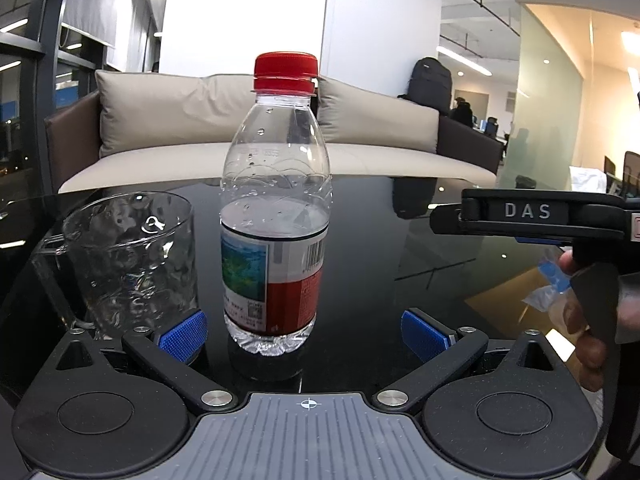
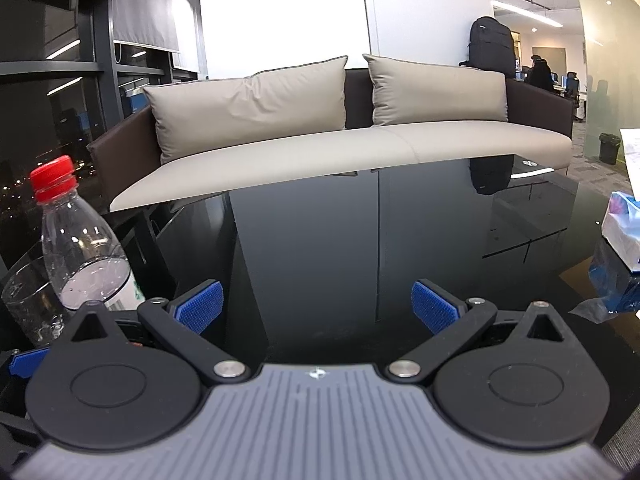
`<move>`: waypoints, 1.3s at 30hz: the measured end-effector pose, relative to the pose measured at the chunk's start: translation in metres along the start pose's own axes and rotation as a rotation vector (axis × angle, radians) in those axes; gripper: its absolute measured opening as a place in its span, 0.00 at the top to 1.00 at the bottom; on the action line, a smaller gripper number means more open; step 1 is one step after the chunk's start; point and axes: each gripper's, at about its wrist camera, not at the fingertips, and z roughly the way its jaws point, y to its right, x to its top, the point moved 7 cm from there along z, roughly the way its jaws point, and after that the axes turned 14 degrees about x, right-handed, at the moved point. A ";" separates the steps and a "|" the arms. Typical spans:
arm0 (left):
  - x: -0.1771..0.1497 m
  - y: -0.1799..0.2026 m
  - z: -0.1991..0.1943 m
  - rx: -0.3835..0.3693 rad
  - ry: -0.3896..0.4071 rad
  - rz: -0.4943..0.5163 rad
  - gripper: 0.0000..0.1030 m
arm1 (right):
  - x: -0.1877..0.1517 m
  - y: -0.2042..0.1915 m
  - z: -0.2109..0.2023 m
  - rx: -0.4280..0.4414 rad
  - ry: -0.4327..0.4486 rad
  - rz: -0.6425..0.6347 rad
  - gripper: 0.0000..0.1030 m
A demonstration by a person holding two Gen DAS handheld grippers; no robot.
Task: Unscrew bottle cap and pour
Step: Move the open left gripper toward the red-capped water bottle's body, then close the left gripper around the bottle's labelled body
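Furthest left I see the clear glass mug (image 1: 124, 260) standing on the glossy black table (image 1: 372, 264), just beside the bottle (image 1: 276, 216). The bottle stands upright, about half full of water, its red cap (image 1: 286, 72) still screwed on. My left gripper (image 1: 304, 332) is spread wide, its blue pads (image 1: 184, 334) apart from the bottle's base and gripping nothing. To the right, my right gripper (image 2: 318, 308) hangs released over bare tabletop, well apart from the bottle. At the far right lies a tissue pack (image 2: 624, 236).
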 end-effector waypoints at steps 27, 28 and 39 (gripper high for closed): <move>0.013 0.015 0.021 0.060 0.013 0.009 0.06 | -0.002 -0.004 0.004 0.025 -0.020 0.033 0.00; 0.014 0.015 0.022 0.062 0.010 0.007 0.06 | -0.002 -0.004 0.004 0.025 -0.019 0.034 0.00; 0.022 -0.002 0.028 0.060 -0.037 -0.043 0.23 | -0.004 -0.006 0.005 0.028 -0.023 0.034 0.00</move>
